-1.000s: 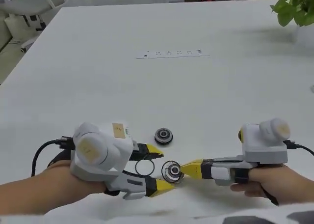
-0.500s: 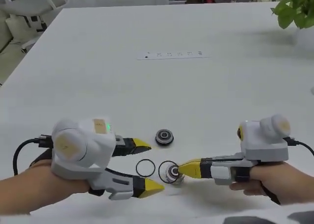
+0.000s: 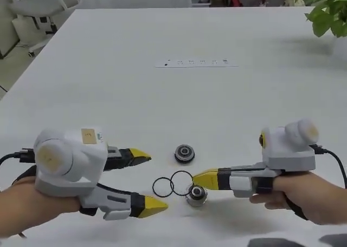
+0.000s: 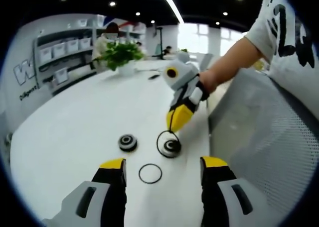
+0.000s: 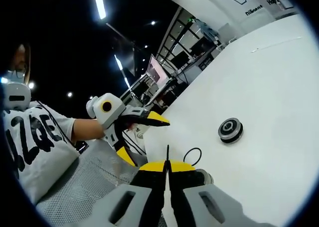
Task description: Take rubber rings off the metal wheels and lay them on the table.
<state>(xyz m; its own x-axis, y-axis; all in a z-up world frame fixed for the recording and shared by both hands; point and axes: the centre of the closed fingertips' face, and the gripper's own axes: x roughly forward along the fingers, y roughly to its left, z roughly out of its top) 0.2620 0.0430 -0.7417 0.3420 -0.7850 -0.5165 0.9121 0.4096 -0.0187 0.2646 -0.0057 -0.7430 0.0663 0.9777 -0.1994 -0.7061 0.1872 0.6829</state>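
The right gripper (image 3: 201, 178) has its jaws closed flat on the rim of a black rubber ring (image 3: 181, 181). In the right gripper view this ring shows edge-on as a thin line rising from between the yellow tips. The held ring stands tilted just beside the bare metal wheel (image 3: 196, 194), on the side toward the left gripper (image 3: 146, 180); contact between ring and wheel cannot be determined. A second rubber ring (image 3: 161, 187) lies flat on the white table (image 3: 108, 84), also on that side of the bare metal wheel, and overlaps the held ring in the head view. A ringed metal wheel (image 3: 184, 153) sits on the table just behind the bare metal wheel. The left gripper's jaws are spread wide and hold nothing.
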